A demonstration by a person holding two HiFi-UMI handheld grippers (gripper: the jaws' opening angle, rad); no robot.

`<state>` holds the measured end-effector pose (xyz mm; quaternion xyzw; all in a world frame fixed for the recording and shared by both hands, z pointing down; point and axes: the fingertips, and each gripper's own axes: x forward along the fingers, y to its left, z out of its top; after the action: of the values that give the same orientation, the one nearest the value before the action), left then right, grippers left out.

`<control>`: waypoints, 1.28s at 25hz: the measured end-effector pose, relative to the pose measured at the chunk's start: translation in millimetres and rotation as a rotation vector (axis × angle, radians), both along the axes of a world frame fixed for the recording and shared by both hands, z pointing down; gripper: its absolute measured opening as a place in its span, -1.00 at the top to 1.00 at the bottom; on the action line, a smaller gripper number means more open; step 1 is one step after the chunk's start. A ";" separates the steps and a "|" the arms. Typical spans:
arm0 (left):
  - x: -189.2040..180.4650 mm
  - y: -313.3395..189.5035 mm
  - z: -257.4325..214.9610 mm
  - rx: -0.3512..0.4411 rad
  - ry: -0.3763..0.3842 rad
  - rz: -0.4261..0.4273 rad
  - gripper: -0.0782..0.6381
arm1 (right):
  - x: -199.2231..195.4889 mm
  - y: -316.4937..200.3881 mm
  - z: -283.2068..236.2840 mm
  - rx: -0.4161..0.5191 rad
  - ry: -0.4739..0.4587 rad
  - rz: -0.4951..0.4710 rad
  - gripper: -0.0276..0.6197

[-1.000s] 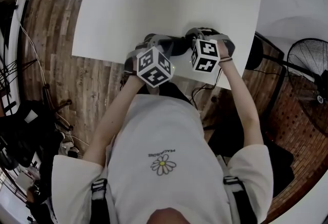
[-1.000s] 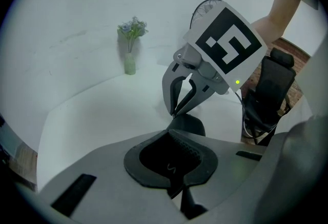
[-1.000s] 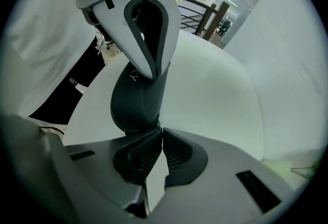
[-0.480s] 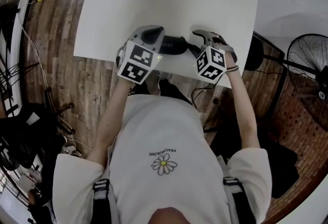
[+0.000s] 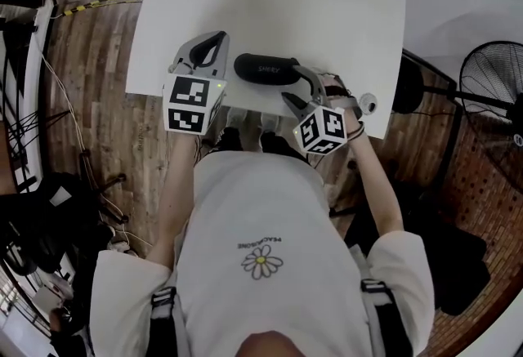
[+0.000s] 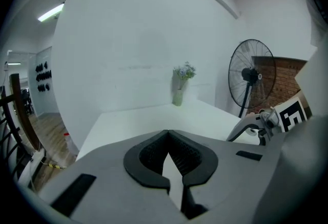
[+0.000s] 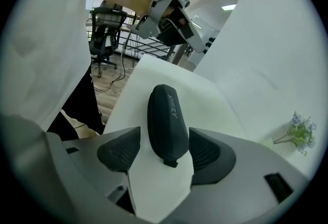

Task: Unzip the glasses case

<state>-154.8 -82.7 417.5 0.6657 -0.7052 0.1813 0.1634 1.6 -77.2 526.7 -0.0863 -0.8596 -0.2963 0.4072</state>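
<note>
Grey right hand-held gripper (image 7: 165, 155): jaws just opening, now wide apart; pads flank the case's near end without pressing it.
Grey left hand-held gripper (image 6: 168, 159): jaws together, nothing between them; at nine o'clock of the case.
Black glasses case (image 7: 166, 115): lies flat near the bench's front edge, at eleven o'clock of the right cube.
White bench (image 5: 327, 4): vase of flowers (image 7: 300, 133) at its far edge, toward one o'clock.

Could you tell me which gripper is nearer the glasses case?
Right. One end of the black oval glasses case lies between the jaws of the right gripper, which have just been opening; the shut left gripper stands off its other end.
</note>
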 end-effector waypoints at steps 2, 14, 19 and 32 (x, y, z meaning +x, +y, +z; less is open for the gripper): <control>-2.8 5.6 -1.6 0.006 0.005 -0.004 0.75 | -8.7 0.1 -1.8 0.021 -0.014 0.009 0.11; -22.4 25.6 -4.5 0.020 0.020 -0.056 0.74 | -54.6 -54.9 -41.6 0.107 -0.102 0.113 0.10; -30.6 36.2 -1.9 0.013 0.024 -0.084 0.75 | -90.4 -74.0 -54.3 0.110 -0.136 0.124 0.10; -58.9 63.6 8.6 -0.007 0.044 -0.182 0.74 | -65.8 -30.2 -24.9 0.234 0.031 -0.159 0.08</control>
<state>-213.6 -19.1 426.1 0.6023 -0.7582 0.1534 0.1972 -64.1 -107.3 501.8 -0.1107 -0.8032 -0.4247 0.4028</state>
